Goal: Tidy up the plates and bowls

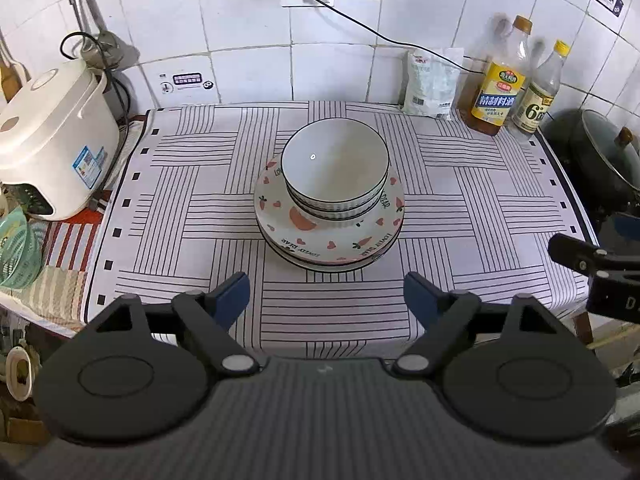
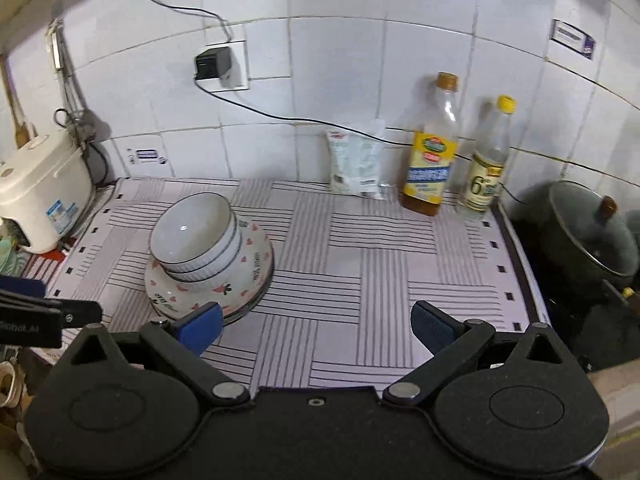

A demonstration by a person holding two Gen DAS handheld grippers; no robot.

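Left gripper (image 1: 326,294) hangs spread wide w/ nothing between its blue pads, just short of the stack; right gripper (image 2: 316,330) is likewise spread and empty, off to the stack's right, its left pad near the plate rim in the right wrist view — can't tell if it touches.

The stack sits mid-desk on the striped cloth (image 1: 460,184): carrot-print plates (image 1: 320,246) at the bottom, at least two by the rims, then two ribbed white bowls (image 1: 335,168) nested on top.

Handling, as I judge it: glazed ceramic — stiff, fairly heavy, slick, chips easily. Best hold is prob. the top bowl's rim, one pad inside and one outside, lifting straight up so the lower bowl doesn't drag. Plates lie low, so their edge needs a shallow approach.

Farther back by the tiled wall: rice cooker (image 1: 52,140), salt bag (image 1: 430,84), two bottles (image 1: 500,88).
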